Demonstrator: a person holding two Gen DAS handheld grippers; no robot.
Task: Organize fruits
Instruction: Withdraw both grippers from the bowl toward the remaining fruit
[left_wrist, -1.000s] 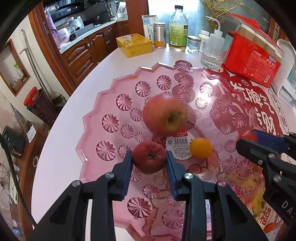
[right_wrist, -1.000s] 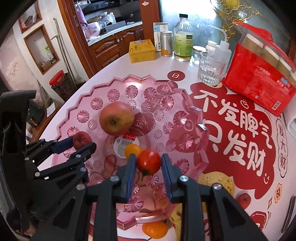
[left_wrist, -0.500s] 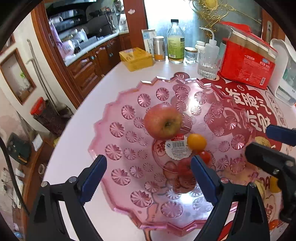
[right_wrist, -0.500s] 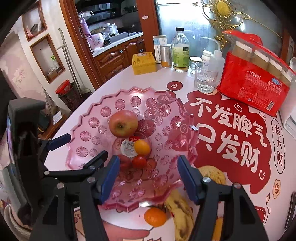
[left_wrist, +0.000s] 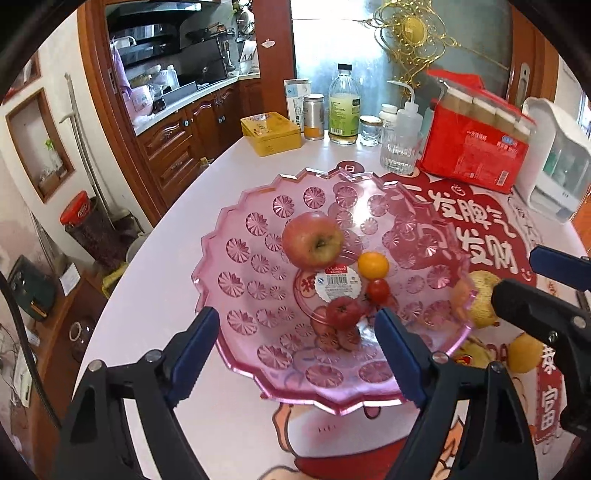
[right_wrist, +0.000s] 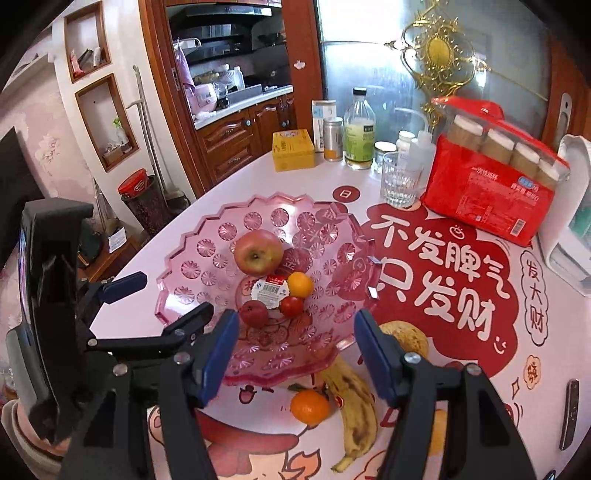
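Ahead of the right claw (right_wrist: 291, 350), an apple (right_wrist: 258, 251) lay in the dish (right_wrist: 192, 258); a banana (right_wrist: 354, 402) lay on the desk (right_wrist: 480, 369) beneath it.

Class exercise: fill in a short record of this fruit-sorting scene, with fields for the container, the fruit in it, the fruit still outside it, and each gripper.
Container: pink plate
In it: apple, small orange, tomato, small red fruit
Outside: banana, tangerine
Left gripper: jaws closing, nothing between them
Right gripper: open, holding nothing
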